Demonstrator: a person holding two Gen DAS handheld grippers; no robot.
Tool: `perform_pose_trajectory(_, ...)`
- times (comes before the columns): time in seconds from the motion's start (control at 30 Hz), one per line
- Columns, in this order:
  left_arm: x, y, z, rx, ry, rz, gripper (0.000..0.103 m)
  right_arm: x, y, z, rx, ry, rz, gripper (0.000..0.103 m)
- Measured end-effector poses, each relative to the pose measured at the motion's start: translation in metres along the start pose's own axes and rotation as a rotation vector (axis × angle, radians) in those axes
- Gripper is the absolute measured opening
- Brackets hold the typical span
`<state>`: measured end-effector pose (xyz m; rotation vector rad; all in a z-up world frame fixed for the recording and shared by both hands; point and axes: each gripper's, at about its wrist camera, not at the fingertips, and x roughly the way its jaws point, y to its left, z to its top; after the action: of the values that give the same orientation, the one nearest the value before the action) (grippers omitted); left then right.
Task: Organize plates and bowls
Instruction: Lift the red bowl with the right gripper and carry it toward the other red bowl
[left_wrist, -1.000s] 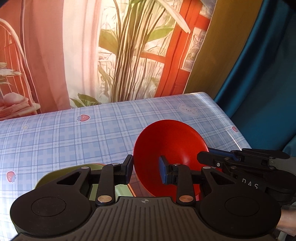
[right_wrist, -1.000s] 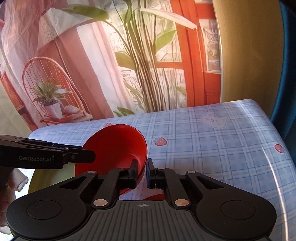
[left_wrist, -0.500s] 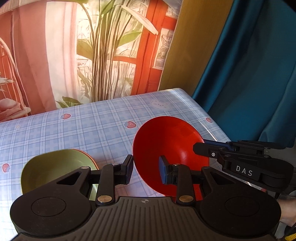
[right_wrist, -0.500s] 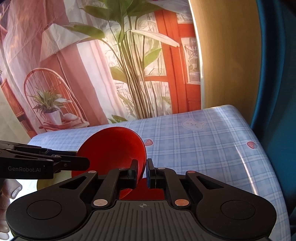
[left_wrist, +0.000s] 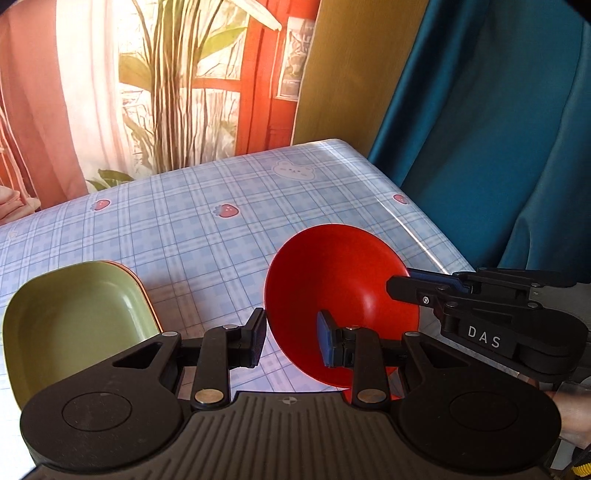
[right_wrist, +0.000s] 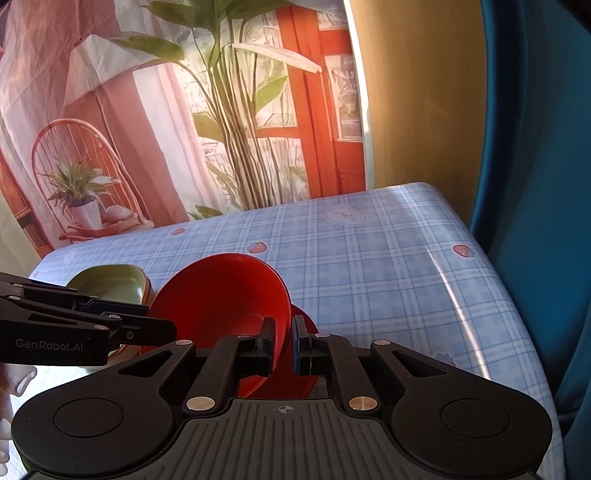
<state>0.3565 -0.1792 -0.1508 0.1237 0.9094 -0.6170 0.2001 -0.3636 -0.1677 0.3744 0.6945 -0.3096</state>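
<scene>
tilted red bowl (left_wrist: 341, 291) as the landmark, left gripper (left_wrist: 291, 338) spread wide around its near rim, right gripper (left_wrist: 406, 284) pinching its right edge, green dish (left_wrist: 70, 321) off to its left, blue plaid tablecloth (left_wrist: 207, 236) underneath

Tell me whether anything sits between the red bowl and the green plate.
Only the left gripper, open astride the bowl rim on the side facing the green plate. Otherwise just tablecloth lies between them. The right gripper is shut on the bowl's opposite rim.
</scene>
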Motion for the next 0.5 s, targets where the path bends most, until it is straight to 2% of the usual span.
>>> perform_pose_trajectory(0.37,0.006,-0.0038,-0.0024,0.012,0.027,-0.004,0.032,0.0026,-0.0033,-0.0084,-0.007,0.012,-0.022,0.009)
perform_pose_trajectory(0.43,0.0056,-0.0045,-0.0028,0.014,0.025,-0.008,0.033,0.0033,-0.0032,-0.0093,-0.005,0.014,-0.026,0.011)
perform_pose_trajectory(0.5,0.0057,-0.0039,-0.0024,0.007,0.024,-0.016,0.033,0.0026,-0.0018,-0.0096,-0.01,0.01,-0.035,0.017)
